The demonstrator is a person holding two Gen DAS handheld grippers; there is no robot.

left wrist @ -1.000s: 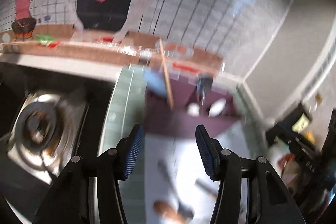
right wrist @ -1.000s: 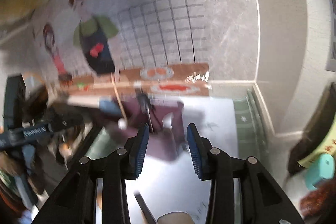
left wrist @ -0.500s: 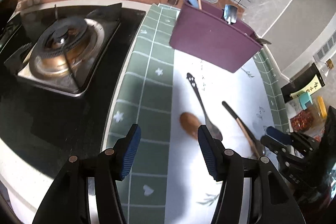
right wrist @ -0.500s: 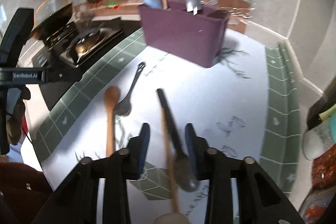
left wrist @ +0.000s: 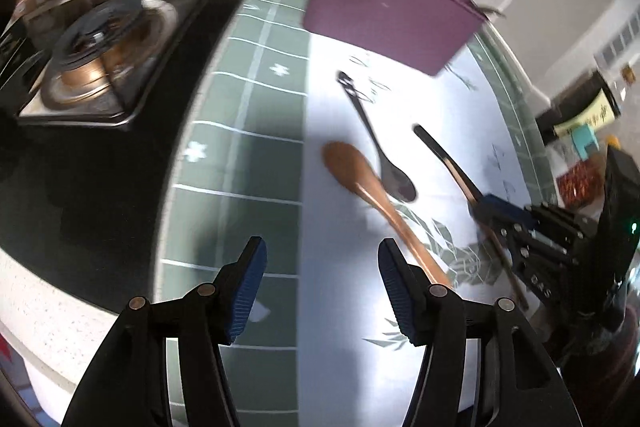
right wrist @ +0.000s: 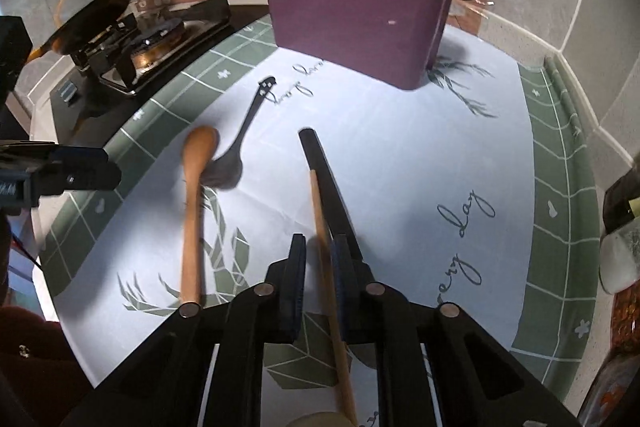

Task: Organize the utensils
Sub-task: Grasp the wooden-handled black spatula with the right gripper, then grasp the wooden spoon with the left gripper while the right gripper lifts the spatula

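Four loose utensils lie on a white printed mat in front of a purple holder.

From the left: the stove (right wrist: 136, 39) sits on the black counter beyond the mat's green edge. The left gripper (left wrist: 320, 279) hangs with jaws spread wide, holding nothing. A wooden spoon (right wrist: 192, 203) lies bowl-up against a black spoon (right wrist: 240, 143). The right gripper (right wrist: 318, 267) has its jaws nearly together around a thin wooden stick (right wrist: 324, 247), which lies beside a black handle (right wrist: 328, 183). The holder (right wrist: 352, 27) stands at the back, already holding utensils. Right of the stick the mat (right wrist: 420, 167) lies bare to its green border.
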